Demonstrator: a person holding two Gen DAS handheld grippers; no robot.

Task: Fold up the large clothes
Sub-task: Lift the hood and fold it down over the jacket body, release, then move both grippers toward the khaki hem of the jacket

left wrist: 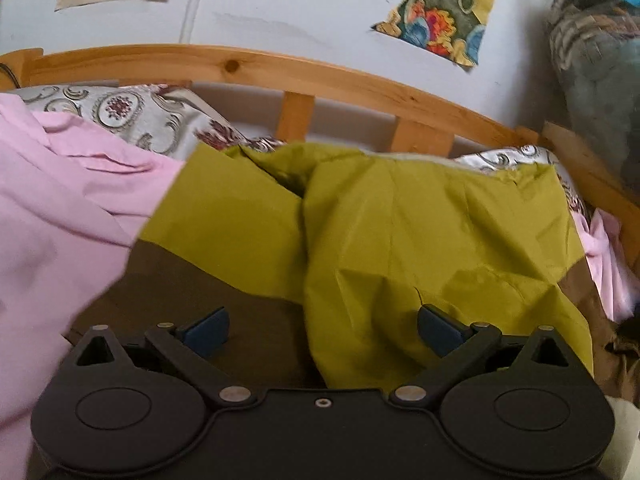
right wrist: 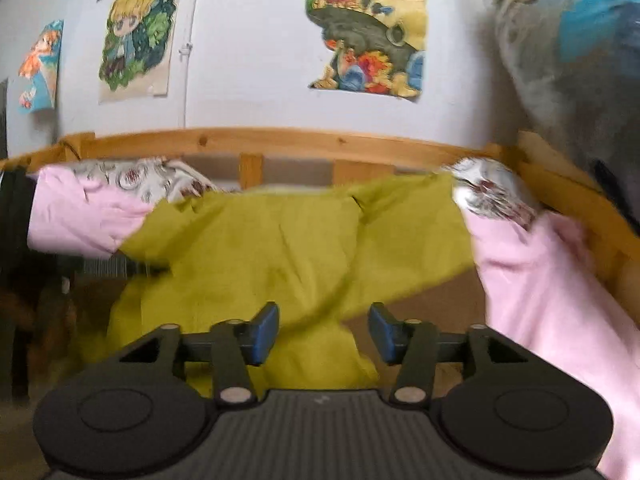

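A large olive-yellow garment [left wrist: 400,232] lies crumpled on the brown bed cover [left wrist: 188,280], with a fold running down its middle. My left gripper [left wrist: 322,326] hovers just above its near edge. It is open wide, the left pad over the brown cover and the right pad over the cloth, neither pressing. In the right wrist view the same garment [right wrist: 280,248] spreads across the bed. My right gripper [right wrist: 324,334] is open over the garment's near part, with cloth showing in the gap but untouched by the pads.
Pink cloth [left wrist: 60,216] is heaped on the left and more pink cloth [right wrist: 540,280] on the right. Patterned pillows [left wrist: 132,116] lean against the wooden bed rail [left wrist: 256,68]. Behind is a wall with posters [right wrist: 368,32]. A pile of bedding [left wrist: 600,80] stands at the right.
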